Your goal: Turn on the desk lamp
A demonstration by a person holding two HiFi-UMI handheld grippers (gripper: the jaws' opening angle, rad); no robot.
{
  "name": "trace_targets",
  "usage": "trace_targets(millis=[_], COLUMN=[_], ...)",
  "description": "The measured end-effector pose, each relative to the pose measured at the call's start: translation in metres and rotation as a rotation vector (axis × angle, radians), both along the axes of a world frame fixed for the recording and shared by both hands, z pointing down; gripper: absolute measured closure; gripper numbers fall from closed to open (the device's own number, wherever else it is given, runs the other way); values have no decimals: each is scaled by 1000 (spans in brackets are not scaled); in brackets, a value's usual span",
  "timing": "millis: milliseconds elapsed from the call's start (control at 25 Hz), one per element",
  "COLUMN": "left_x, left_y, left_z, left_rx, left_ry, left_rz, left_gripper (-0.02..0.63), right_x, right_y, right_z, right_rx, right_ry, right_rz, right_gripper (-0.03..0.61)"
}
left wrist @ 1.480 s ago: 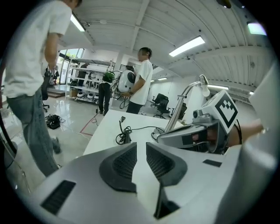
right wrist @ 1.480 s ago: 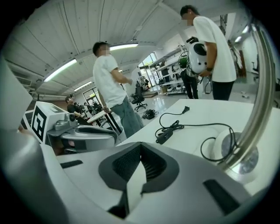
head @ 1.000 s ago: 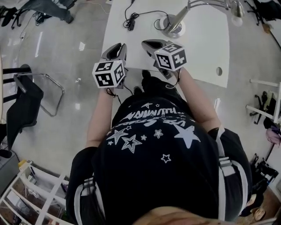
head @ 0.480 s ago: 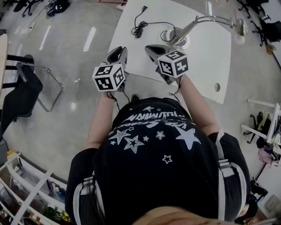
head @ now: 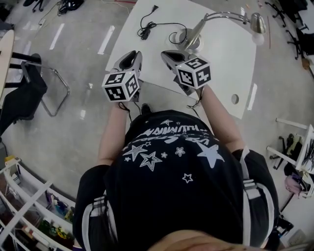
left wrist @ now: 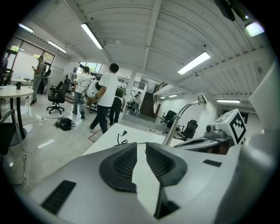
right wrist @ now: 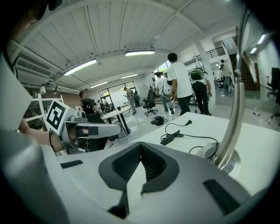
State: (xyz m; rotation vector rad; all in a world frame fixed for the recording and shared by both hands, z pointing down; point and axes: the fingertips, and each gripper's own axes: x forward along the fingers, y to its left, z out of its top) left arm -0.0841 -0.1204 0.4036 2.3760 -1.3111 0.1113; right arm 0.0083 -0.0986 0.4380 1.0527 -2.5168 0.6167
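Observation:
The desk lamp stands on the white table (head: 221,63), with its round base (head: 189,40) at the far middle. Its chrome neck arches right to the head (head: 257,23). Its black cord runs left to an inline switch (head: 144,33) and a loose plug (head: 153,8). My left gripper (head: 131,58) hovers over the table's near edge, its jaws a narrow gap apart and empty. My right gripper (head: 169,53) is beside it, shut on nothing, short of the base. In the right gripper view the stem (right wrist: 234,118) rises at the right, and the switch (right wrist: 168,139) lies ahead.
The table has a cable hole (head: 235,99) near its right corner. A black chair (head: 29,93) stands on the floor to the left, and white shelving (head: 29,215) is at the bottom left. Several people (left wrist: 105,98) stand in the room beyond the table.
The head camera has shifted, so the table sits differently in view. Both grippers stay side by side over the near edge, the right one slightly nearer the lamp base.

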Motion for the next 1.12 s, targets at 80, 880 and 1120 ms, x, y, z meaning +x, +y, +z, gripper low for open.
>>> trace_targets(millis=[80, 880, 1120], left_x=[8, 80, 88], left_y=[6, 78, 99], left_z=[-5, 3, 19], left_rx=[11, 28, 6], left_ry=[-2, -47, -65], left_rz=[-12, -96, -100], left_gripper=[540, 604, 604], right_x=[8, 87, 92], right_y=[7, 72, 89], right_z=[0, 9, 16], right_rx=[4, 27, 29], right_ry=[-8, -3, -6], right_rz=[-15, -90, -103], right_gripper=[574, 574, 574])
